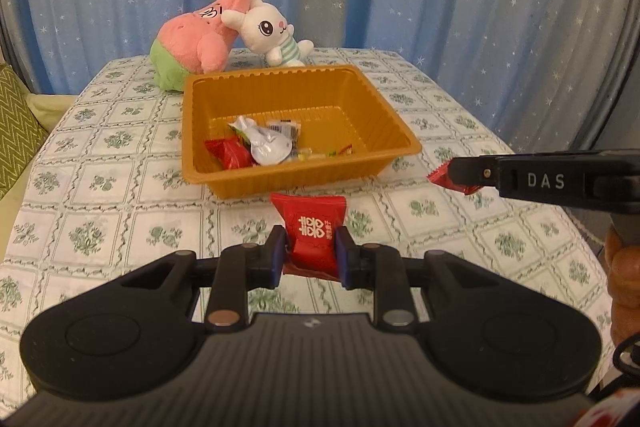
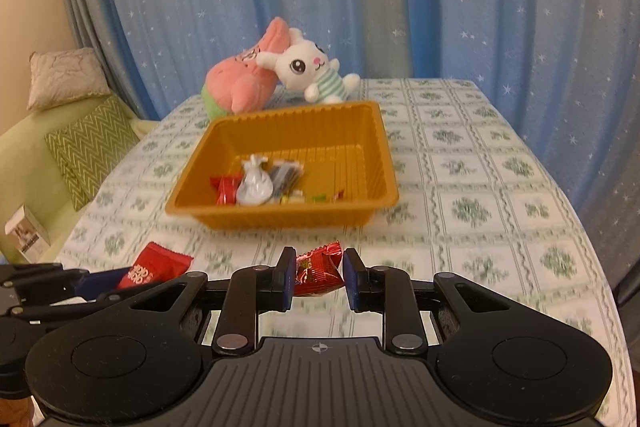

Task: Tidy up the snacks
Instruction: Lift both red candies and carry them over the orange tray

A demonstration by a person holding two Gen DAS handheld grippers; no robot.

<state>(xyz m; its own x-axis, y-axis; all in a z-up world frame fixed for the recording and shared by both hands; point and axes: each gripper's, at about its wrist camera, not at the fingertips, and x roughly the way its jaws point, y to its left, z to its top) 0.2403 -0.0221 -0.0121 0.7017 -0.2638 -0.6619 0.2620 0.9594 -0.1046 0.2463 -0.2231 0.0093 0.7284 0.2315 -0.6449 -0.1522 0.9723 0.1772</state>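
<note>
The bench (image 1: 120, 155), under a floral cloth, carries an orange tray (image 1: 396, 131) ahead of both jaws, with wrapped snacks inside. The left gripper (image 1: 311, 255) has its jaws clamped on a red candy packet (image 1: 314, 231). The right gripper (image 2: 319, 277) pinches a smaller red snack (image 2: 318, 269), short of the tray.

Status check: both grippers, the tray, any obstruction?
Left gripper shut on red candy packet. Right gripper shut on small red snack. Orange tray ahead, partly filled. Path looks clear.
</note>
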